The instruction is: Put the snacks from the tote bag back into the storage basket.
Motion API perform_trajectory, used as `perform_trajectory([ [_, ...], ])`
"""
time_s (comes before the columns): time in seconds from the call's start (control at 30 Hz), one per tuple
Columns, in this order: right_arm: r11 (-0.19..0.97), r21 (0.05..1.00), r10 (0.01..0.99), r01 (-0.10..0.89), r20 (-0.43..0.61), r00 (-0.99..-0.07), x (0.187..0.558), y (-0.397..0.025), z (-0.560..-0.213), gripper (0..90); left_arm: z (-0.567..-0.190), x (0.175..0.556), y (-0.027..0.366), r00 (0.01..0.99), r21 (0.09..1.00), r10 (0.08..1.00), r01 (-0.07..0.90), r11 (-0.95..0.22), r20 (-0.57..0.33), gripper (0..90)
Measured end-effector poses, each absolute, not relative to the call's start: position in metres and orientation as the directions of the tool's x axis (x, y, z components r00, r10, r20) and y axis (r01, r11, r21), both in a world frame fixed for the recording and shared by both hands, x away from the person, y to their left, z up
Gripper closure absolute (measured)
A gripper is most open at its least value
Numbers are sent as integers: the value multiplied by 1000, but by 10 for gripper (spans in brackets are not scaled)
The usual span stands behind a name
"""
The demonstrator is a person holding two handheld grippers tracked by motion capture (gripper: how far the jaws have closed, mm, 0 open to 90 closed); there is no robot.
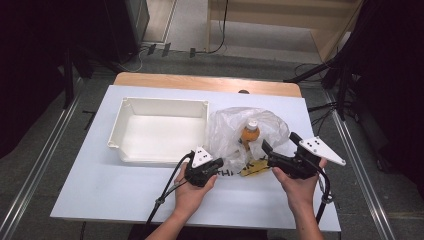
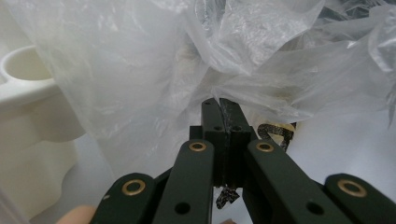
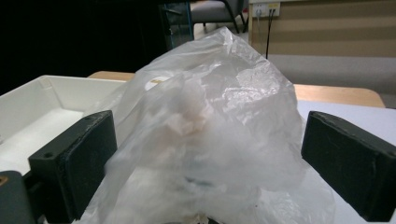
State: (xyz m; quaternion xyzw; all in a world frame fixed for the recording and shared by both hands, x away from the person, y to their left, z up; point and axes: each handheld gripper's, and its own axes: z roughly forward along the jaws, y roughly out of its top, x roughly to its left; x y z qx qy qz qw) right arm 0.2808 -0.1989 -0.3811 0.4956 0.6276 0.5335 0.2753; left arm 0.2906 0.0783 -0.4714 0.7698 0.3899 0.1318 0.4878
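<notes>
Two forearms come in from the bottom of the high view, each hand holding a tool over a white desk (image 1: 100,190). Left tool (image 1: 216,163) has its jaws pressed together on the near-left edge of a clear plastic bag (image 1: 227,131); the left gripper view shows a thin fold of film (image 2: 224,112) pinched between them. Right tool (image 1: 280,145) is spread wide at the bag's near-right side, its two black pads standing either side of the crumpled plastic (image 3: 210,140) in the right gripper view, not pressing it.

Inside the bag stands a bottle (image 1: 250,134) with orange contents and a white cap, upright. Printed lettering lies along the bag's near edge. Just left of the bag, touching it, sits a shallow white bin (image 1: 131,106).

Beyond the white top, a wooden strip (image 1: 200,82) edges the far side. Grey floor surrounds the desk, with metal rails on both sides, cables on the floor, dark curtains left and right, and pale wood furniture (image 1: 330,30) at the back.
</notes>
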Motion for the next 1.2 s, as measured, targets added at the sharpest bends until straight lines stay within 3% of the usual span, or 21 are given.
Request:
perform_trajectory([
  [0.07,-55,933,909,354,194,-368,288,-199,-385,89,-471,290,78,661,854,729,472,-219,-178,900],
  [0.13,-58,930,910,362,199,-365,293,-200,-389,250,-471,290,78,659,855,730,472,-216,-180,900],
  [0.23,-51,931,909,361,193,-369,298,-204,-394,644,-471,290,79,659,855,730,472,-214,-181,900],
  [0.27,-59,929,907,366,203,-370,301,-208,-395,814,-471,290,79,659,856,730,471,-213,-181,900],
  [0.4,-58,928,912,367,199,-358,307,-210,-395,897,-471,290,78,660,857,730,469,-214,-179,900],
  [0.7,-29,939,931,343,150,-332,335,-202,-387,900,-472,290,79,666,857,725,466,-220,-176,900],
  [0.93,14,886,944,463,141,-297,363,-194,-420,900,-471,290,79,664,855,726,469,-219,-179,900],
  [1.2,-14,791,958,611,185,-217,373,-205,-468,900,-472,290,79,658,849,731,478,-224,-178,900],
])
